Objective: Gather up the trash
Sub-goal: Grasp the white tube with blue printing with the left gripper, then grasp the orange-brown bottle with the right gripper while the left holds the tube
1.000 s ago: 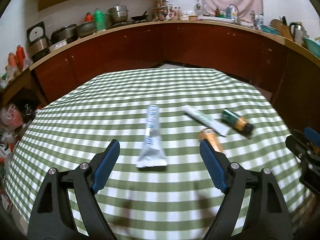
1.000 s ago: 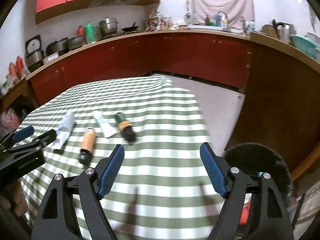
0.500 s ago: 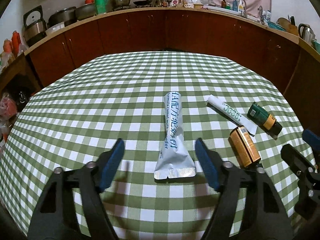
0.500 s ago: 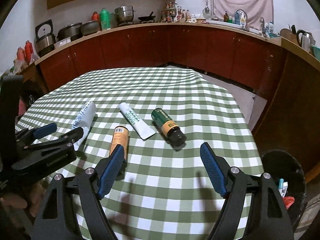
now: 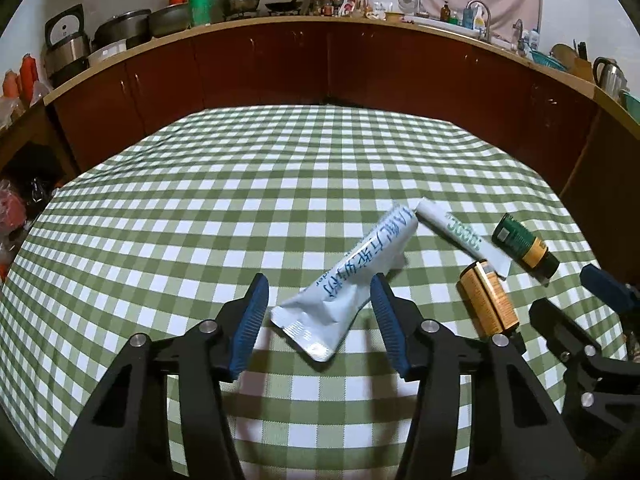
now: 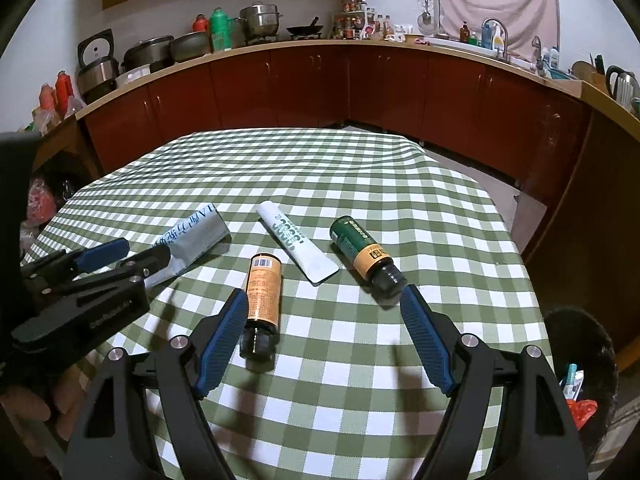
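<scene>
Swung round since half a second ago, the white pouch now lies slanted between the left gripper pads instead of straight ahead, and those jaws, wide a second back, are closing on its crimped near end. From the left wrist view the right-hand pad sits at the pouch's edge while a gap shows at the other pad, so no firm pinch yet. From the right wrist view the pouch's near end looks raised off the checked tablecloth, though whether it is truly lifted is hard to say

Over to the right gripper: jaws wide, nothing between them, hanging low over the cloth. Its left pad is just beside the orange bottle, which lies on its side with its dark cap nearest. Beyond that lies the white tube, then the green bottle with its dark cap pointing this way. All three rest on the cloth, untouched

Step in hand, by my reading: the first pickup, pouch to the left gripper. Next it needs the squeeze finished on that thin flat end, then a lift and a carry to the black bin on the floor off the table's right edge, which already holds some scraps. Far behind, kitchen cabinets and a crowded counter
</scene>
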Motion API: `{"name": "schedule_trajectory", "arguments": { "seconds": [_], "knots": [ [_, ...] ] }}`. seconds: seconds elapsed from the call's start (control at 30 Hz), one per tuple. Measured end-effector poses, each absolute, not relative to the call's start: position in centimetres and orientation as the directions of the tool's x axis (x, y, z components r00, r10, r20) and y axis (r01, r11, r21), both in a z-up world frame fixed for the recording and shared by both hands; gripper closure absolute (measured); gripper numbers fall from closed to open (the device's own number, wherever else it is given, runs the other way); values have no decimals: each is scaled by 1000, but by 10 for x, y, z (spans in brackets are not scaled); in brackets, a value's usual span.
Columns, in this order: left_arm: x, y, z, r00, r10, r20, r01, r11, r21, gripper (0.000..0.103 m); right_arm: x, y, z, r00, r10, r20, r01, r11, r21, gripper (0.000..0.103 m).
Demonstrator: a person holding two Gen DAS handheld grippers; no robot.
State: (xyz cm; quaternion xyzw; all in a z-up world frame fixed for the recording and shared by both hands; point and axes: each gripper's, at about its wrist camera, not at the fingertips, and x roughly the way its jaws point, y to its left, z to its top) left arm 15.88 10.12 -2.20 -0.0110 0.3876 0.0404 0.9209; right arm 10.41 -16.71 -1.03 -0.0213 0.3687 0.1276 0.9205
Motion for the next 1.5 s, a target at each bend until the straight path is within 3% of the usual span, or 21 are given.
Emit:
{"name": "schedule_trajectory", "arguments": {
  "seconds": [0.03,0.4,0.6,0.8,0.93,1.5],
  "knots": [
    [158,101,-21,698,64,-713,-78,997,13,42,104,-168,-10,695,218,-686,-250,967,54,27],
    [173,90,-29,696,47,-716,6,997,71,26,103,-178,-11,692,215,-689,-231,970,70,27],
    [183,90,-36,658,32,-753,18,998,59,25,106,-180,-15,683,217,-697,-228,970,79,27],
    [182,94,-42,632,4,-775,16,1000,18,52,107,-181,-16,682,221,-697,-231,970,82,27],
    [180,89,-42,640,8,-768,37,998,42,62,107,-180,-17,677,224,-701,-233,969,84,27],
    [160,116,-33,646,60,-761,-44,998,42,81,112,-154,-19,665,237,-708,-277,959,60,27]
  ]
}}
